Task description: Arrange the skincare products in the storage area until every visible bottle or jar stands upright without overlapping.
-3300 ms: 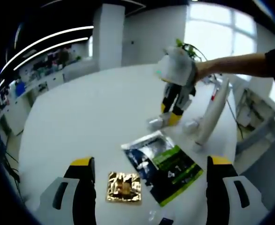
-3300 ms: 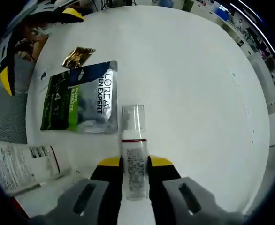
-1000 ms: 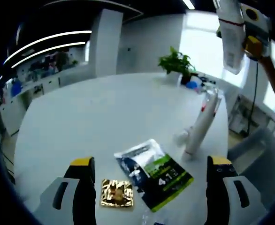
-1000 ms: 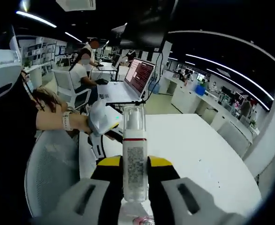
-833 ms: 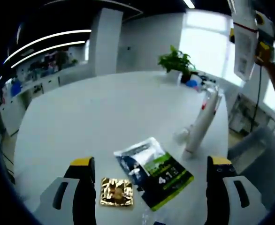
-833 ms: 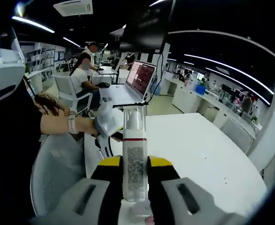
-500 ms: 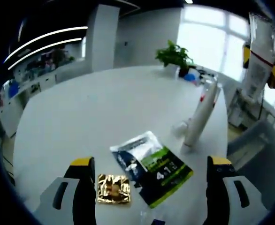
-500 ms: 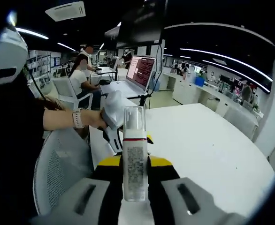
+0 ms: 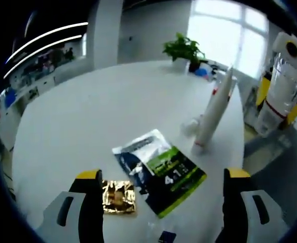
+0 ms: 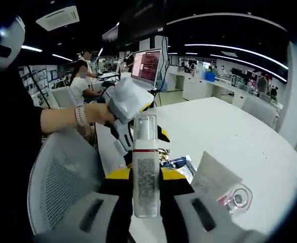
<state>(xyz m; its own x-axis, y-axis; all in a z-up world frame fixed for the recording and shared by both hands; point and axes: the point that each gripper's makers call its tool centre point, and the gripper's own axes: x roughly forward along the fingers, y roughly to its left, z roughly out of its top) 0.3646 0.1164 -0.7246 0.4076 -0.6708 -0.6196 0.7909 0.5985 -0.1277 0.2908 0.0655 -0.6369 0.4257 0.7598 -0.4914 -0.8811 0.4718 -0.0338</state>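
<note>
The right gripper [image 10: 146, 185] clamps a clear-capped pump bottle [image 10: 145, 169] by its labelled body, upright above the near table edge; it looks light, rigid and slick, while the left gripper [image 9: 163, 185] hangs wide open.

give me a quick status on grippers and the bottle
Right gripper shut on clear-capped bottle, held above table. Left gripper open over sachets. White tube stands upright.

My open left gripper [image 9: 161, 202] frames a gold packet [image 9: 118, 197] and sachet [image 9: 160, 169] at lower centre; a white tube [image 9: 213, 114] stands upper right.
</note>
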